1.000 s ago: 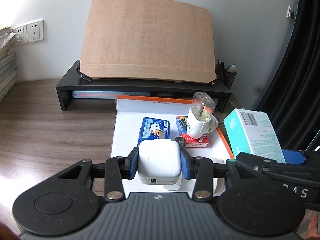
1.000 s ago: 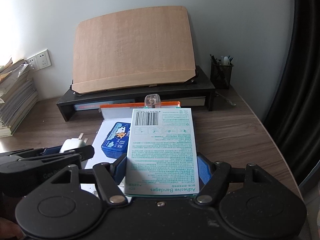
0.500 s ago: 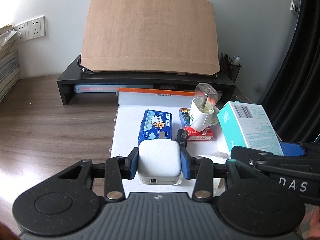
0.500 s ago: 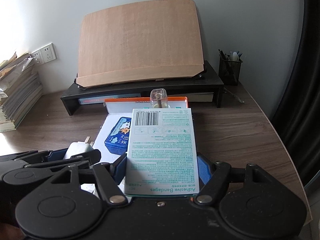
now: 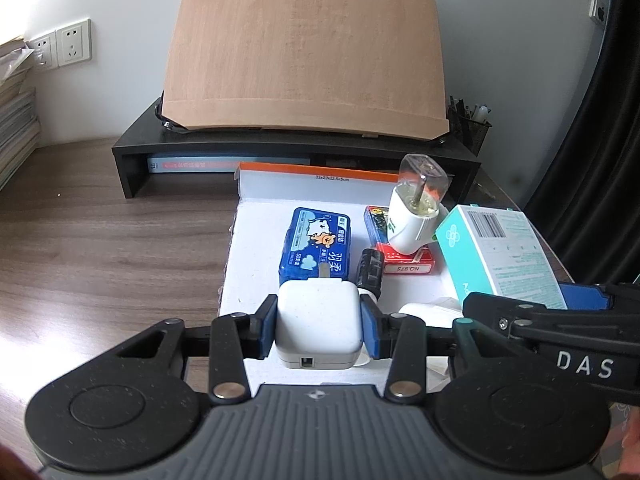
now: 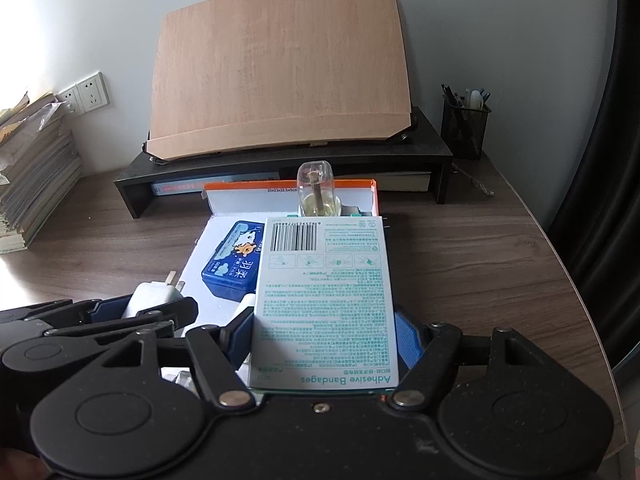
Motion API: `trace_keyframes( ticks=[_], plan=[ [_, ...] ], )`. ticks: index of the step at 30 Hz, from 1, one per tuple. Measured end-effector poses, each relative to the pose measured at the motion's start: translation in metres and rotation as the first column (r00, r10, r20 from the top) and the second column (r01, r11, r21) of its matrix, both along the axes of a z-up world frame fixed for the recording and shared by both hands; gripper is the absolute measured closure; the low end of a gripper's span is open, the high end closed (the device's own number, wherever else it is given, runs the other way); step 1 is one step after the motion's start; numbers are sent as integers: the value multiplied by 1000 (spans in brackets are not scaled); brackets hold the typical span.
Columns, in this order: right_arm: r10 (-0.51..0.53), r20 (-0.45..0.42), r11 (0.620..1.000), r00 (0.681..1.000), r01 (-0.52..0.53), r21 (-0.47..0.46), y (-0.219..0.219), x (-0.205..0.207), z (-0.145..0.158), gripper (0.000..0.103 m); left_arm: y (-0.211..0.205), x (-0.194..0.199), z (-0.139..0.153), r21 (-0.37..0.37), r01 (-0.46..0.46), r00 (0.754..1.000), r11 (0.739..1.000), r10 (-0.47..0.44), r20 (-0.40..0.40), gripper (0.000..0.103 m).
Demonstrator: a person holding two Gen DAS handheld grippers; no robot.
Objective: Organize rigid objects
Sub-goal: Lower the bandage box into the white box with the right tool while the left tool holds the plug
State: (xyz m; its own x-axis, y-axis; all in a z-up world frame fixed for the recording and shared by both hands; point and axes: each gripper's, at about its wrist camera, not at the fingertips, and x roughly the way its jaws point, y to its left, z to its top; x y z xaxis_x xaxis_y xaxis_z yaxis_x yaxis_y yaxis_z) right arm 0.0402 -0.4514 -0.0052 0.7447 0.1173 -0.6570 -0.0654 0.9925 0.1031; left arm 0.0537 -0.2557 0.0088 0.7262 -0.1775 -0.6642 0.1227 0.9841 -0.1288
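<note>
My left gripper [image 5: 319, 330] is shut on a white charger plug [image 5: 318, 328] and holds it over the near edge of a white shallow box [image 5: 256, 256] with an orange rim. My right gripper [image 6: 325, 338] is shut on a white and teal adhesive bandage box [image 6: 325, 304], held above the box's right side; it also shows in the left wrist view [image 5: 500, 256]. Inside the white box lie a blue tin [image 5: 316, 246], a red card box [image 5: 404, 258], a white plug-in vaporiser with a clear bottle [image 5: 416, 208] and a black cylinder [image 5: 370, 268].
A black monitor riser [image 5: 280, 152] carries a tilted wooden board [image 5: 304, 52] behind the box. A mesh pen holder [image 6: 464, 126] stands at the back right. Stacked papers [image 6: 36, 176] sit far left. The desk's right edge [image 6: 576, 292] runs beside a dark curtain.
Both grippers have pulled back and risen a little with their loads, so the white box and its contents look slightly farther away. Both grips are unchanged.
</note>
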Motion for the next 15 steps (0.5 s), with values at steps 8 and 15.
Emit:
trace_keyframes(
  ticks=[8,15],
  plan=[
    [5,-10,1000,1000,-5,-7,0,4,-3,19,0,2,-3,-7,0,1000,1000,0,-11,60],
    [-6,-8,1000,1000,6,-1,-1,4,-3,19,1,1,-1,-12,0,1000,1000,0,-15,60]
  ],
)
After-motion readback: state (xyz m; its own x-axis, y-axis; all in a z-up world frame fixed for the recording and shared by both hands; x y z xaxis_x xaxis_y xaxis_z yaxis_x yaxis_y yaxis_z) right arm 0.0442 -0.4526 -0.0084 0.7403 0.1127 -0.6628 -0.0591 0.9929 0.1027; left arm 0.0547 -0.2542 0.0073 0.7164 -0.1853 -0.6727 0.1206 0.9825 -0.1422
